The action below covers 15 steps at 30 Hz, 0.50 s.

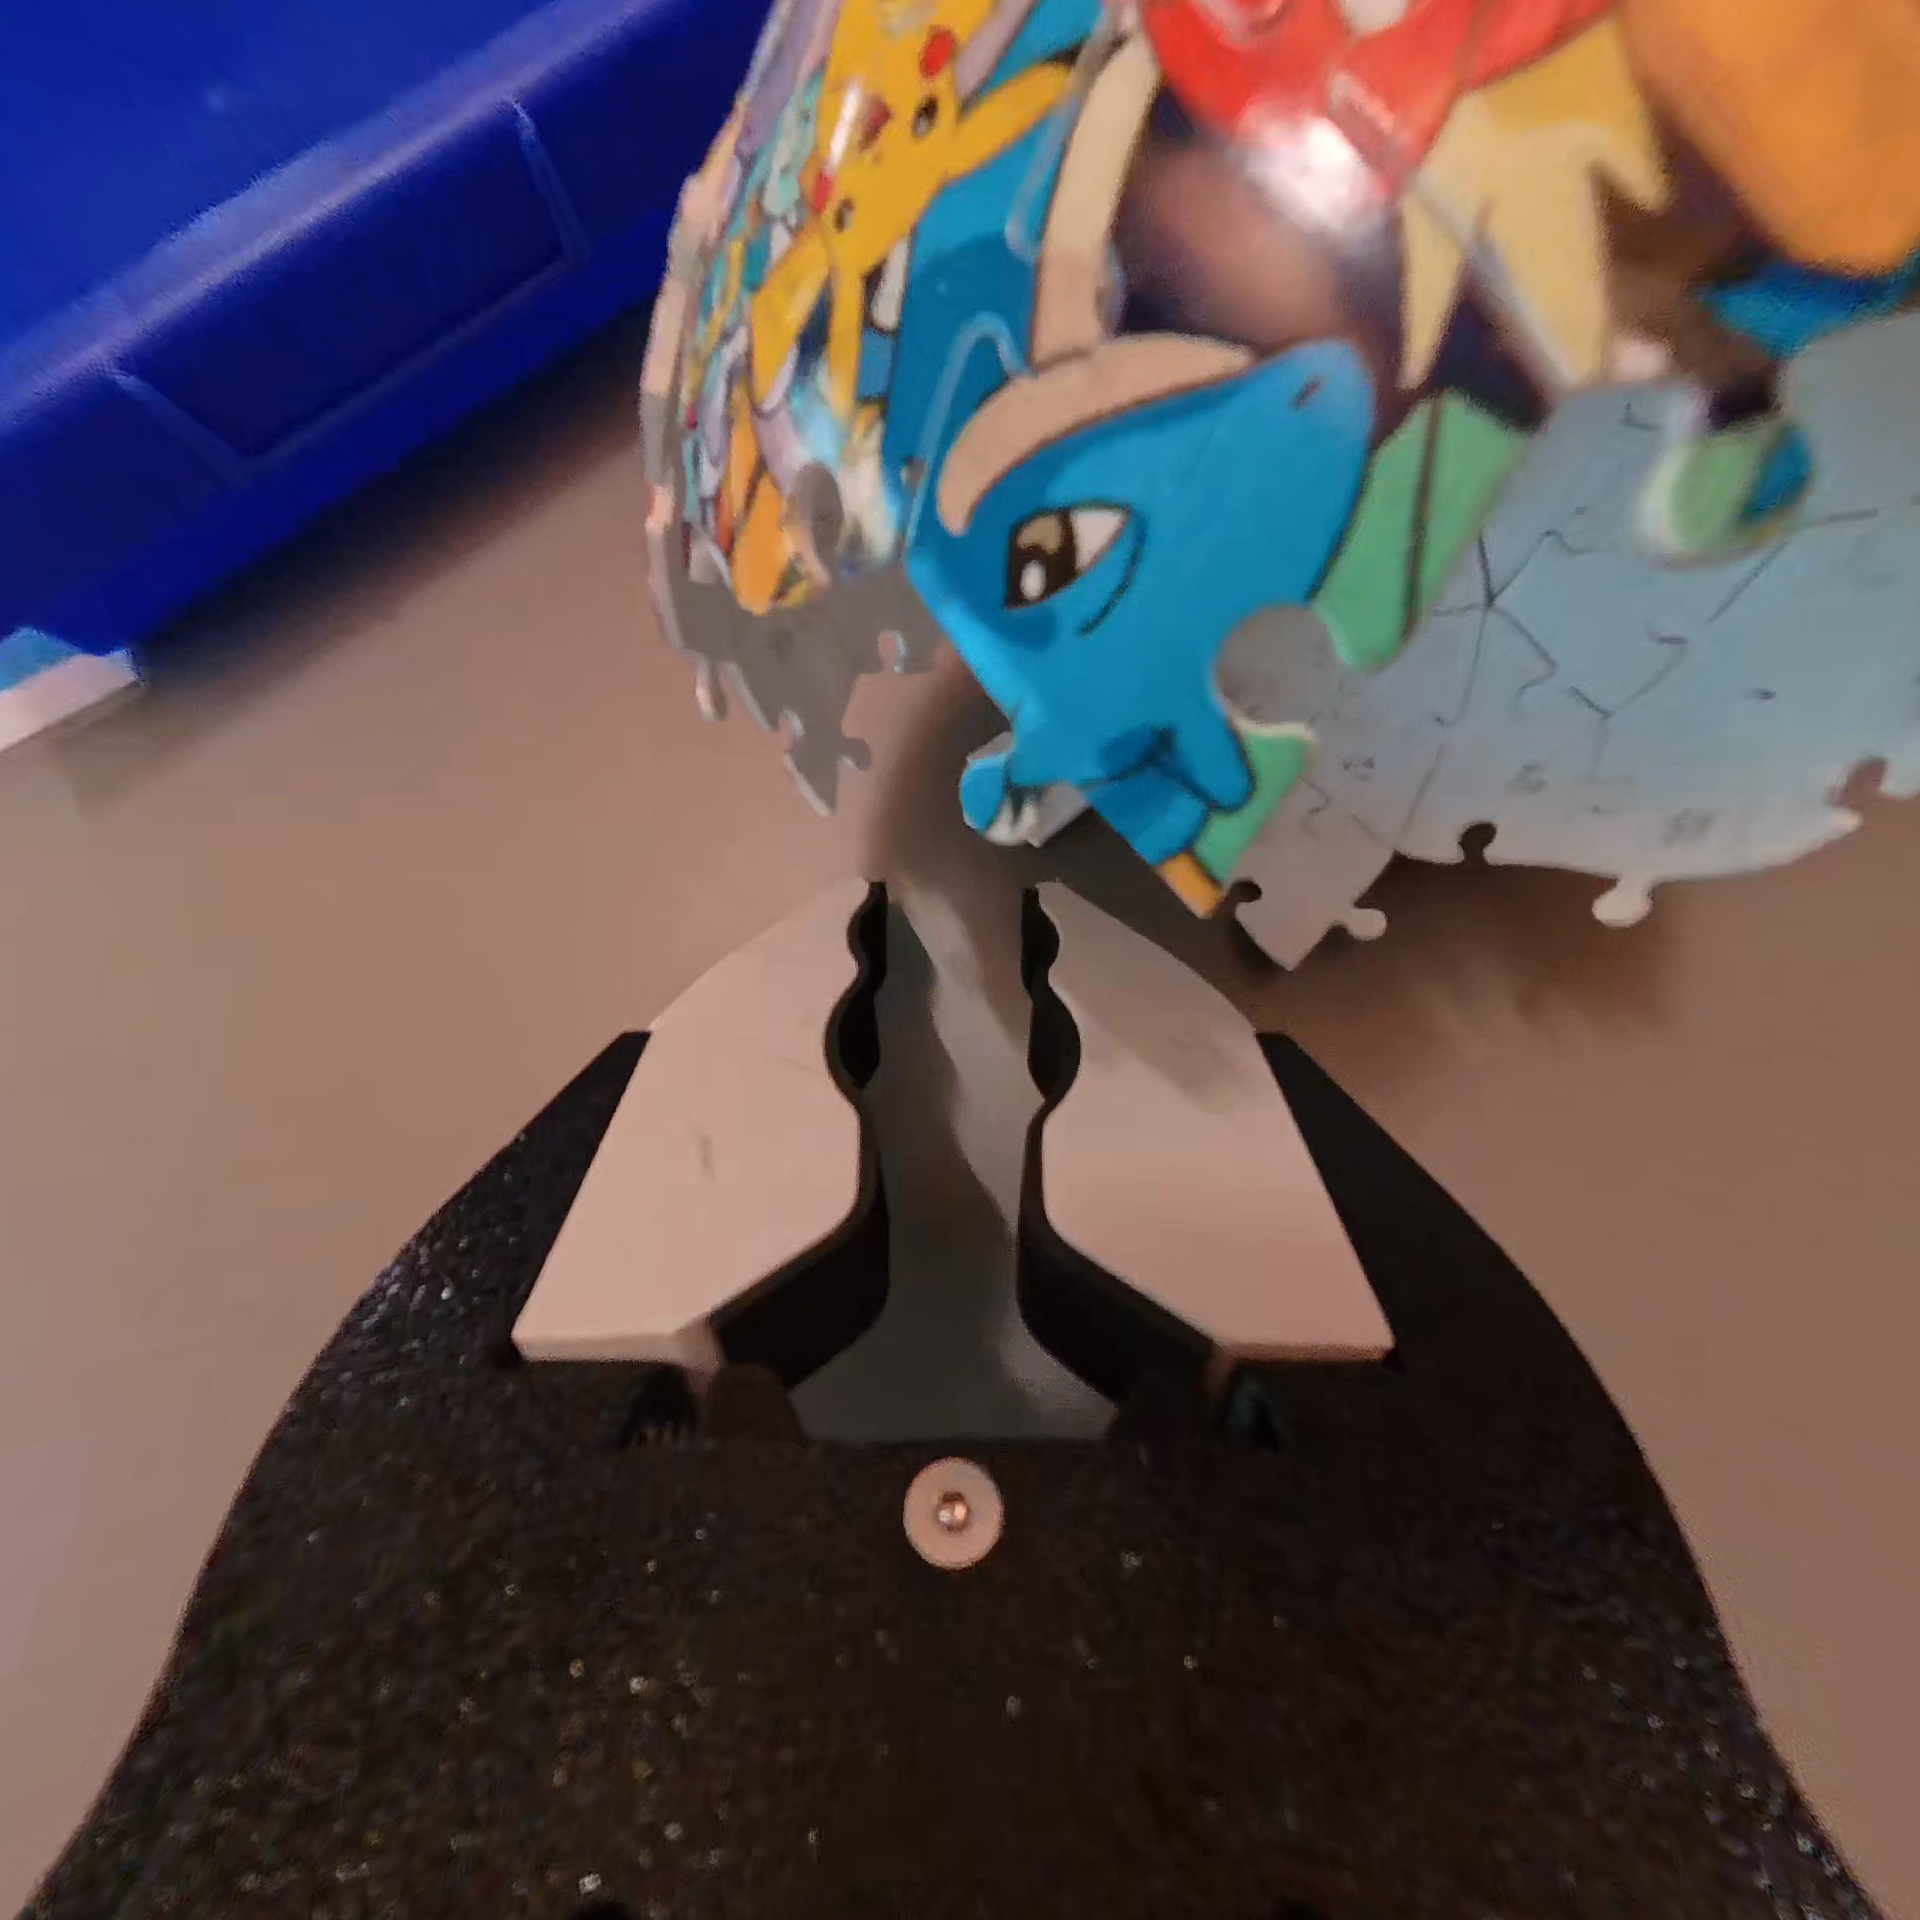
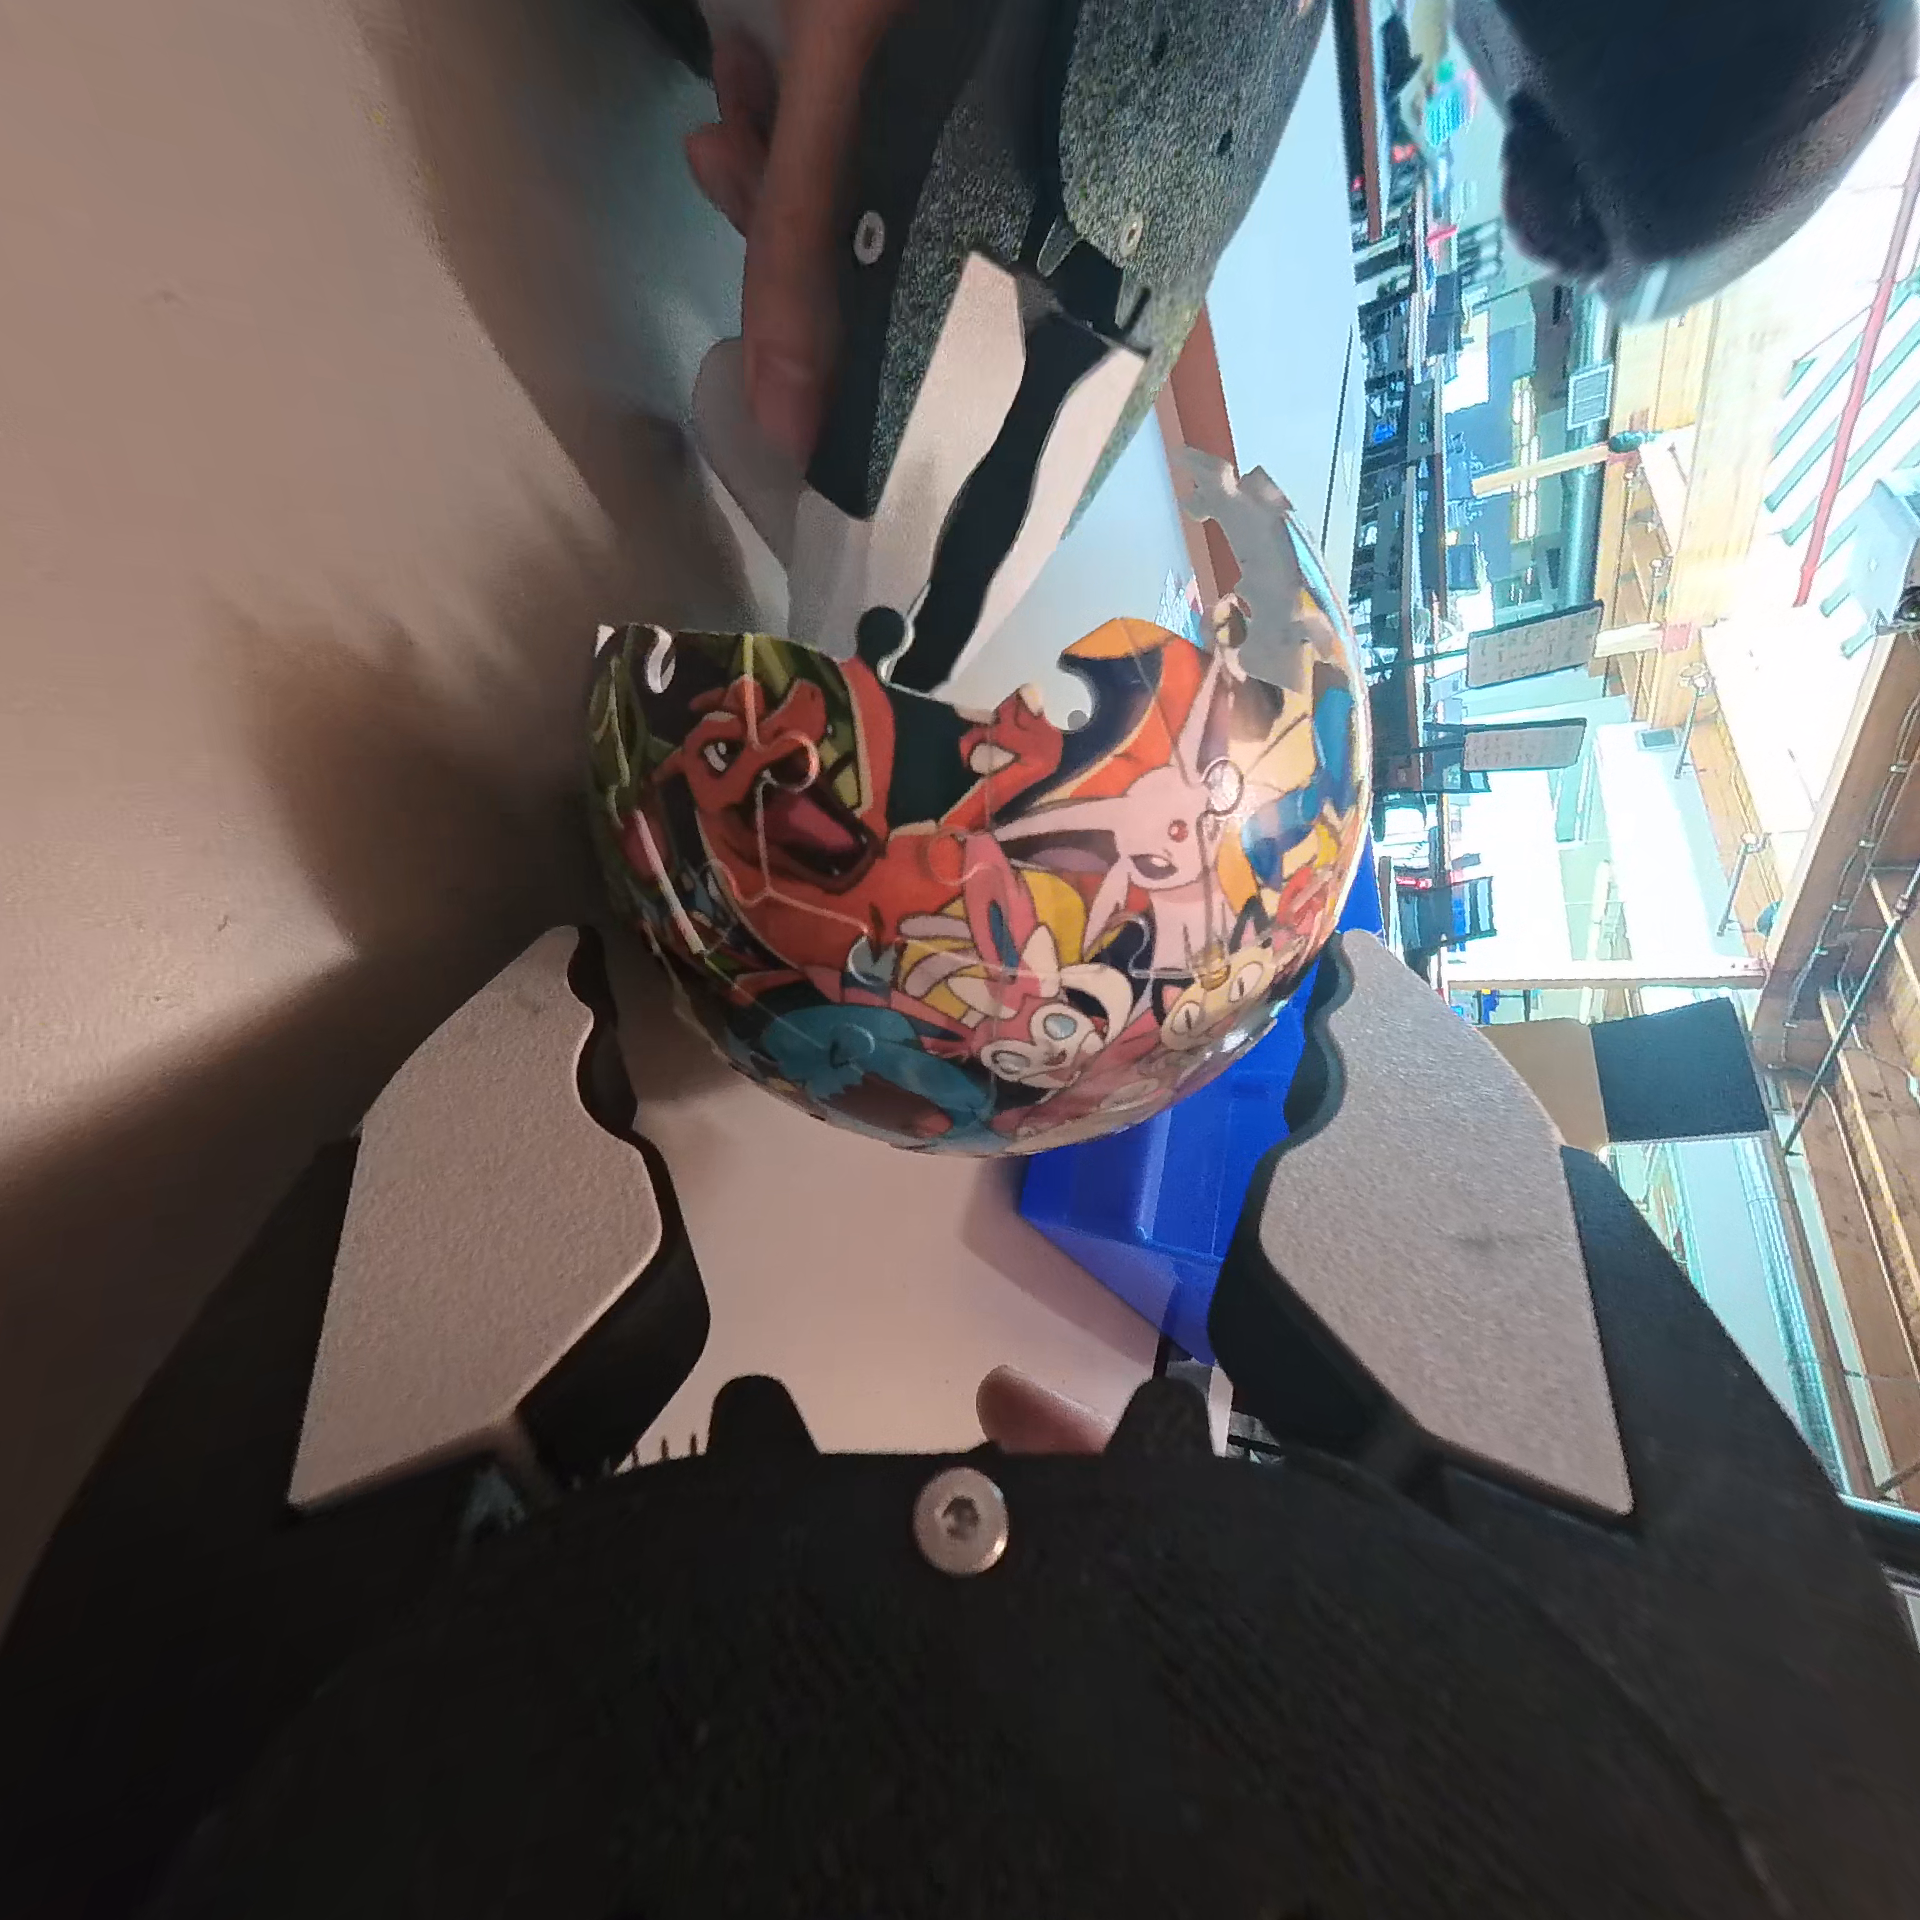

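Observation:
A partly built puzzle ball [image 2: 977, 883] with bright cartoon pictures sits between my right gripper's [image 2: 956, 940] wide-set fingertips, and both pads touch its sides. Its rim is jagged, and the open shell shows its grey inside in the left wrist view [image 1: 1558, 675]. My left gripper [image 1: 956, 894] is just below the ball's rim, its jaws a narrow gap apart. I cannot tell whether anything is held between them. In the right wrist view the left gripper [image 2: 914, 675] points its tips into a notch in the ball's rim.
A blue plastic bin [image 1: 260, 364] stands on the tan table [image 1: 312, 1039] to the left of the ball; it also shows behind the ball in the right wrist view [image 2: 1132, 1195]. A person's hand [image 2: 779, 312] holds the left gripper. Shelves and room clutter lie beyond the table. The grippers' ends are close to 9 centimetres from one another.

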Motion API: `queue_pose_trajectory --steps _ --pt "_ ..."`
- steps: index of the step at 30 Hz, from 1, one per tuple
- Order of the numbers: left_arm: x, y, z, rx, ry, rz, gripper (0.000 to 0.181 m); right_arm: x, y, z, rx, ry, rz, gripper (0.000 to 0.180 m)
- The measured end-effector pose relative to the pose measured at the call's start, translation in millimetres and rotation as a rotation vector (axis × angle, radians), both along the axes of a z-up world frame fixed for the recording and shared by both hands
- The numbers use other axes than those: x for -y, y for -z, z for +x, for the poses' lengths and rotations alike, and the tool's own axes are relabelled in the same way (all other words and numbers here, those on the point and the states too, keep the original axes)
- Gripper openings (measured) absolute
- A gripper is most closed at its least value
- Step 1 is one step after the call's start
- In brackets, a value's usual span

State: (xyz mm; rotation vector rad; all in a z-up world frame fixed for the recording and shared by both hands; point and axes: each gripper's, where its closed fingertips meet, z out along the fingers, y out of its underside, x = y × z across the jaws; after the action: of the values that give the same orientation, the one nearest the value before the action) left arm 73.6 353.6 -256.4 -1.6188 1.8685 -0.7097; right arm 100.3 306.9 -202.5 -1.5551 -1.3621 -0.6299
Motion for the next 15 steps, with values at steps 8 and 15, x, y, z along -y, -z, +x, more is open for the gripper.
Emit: queue_pose_trajectory --steps 8,15 --pt "3.2 2.0 10.0 -0.015 0.070 -0.018 0.024 -0.4 0.3 1.2 0.001 0.003 0.002 0.125" --pt "8.5 -5.1 16.8 0.011 -0.006 -0.164 0.023 -0.5 0.5 2.8 0.004 0.007 0.002 0.125"
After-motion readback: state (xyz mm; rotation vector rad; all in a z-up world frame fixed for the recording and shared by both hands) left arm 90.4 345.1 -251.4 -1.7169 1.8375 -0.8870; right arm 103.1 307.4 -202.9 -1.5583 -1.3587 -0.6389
